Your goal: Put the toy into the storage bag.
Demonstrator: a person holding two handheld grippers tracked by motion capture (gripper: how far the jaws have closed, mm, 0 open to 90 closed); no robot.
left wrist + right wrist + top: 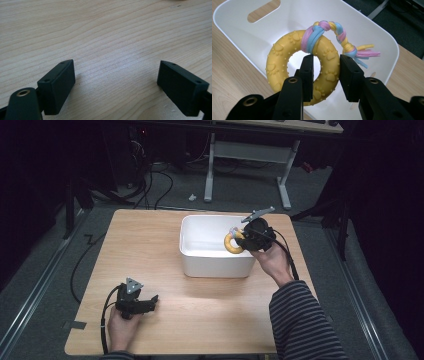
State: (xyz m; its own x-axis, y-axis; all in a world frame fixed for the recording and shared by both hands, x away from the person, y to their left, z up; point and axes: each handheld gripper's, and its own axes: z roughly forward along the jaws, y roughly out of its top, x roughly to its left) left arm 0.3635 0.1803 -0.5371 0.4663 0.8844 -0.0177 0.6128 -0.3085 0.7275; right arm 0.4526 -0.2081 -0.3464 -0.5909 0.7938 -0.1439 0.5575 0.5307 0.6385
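Over the white bin (pixel 200 262), my right gripper (pixel 326 75) clamps the yellow ring toy (pixel 287 62); at seven o'clock my left gripper (pixel 115 85) rests wide open on the wooden table (pixel 150 235).

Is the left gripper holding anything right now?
No, the left gripper has its jaws wide apart over the bare wooden table, with nothing between them.

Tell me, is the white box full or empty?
Empty as far as shown: the white box has bare inner walls, and the yellow ring toy hangs over it in the right gripper.
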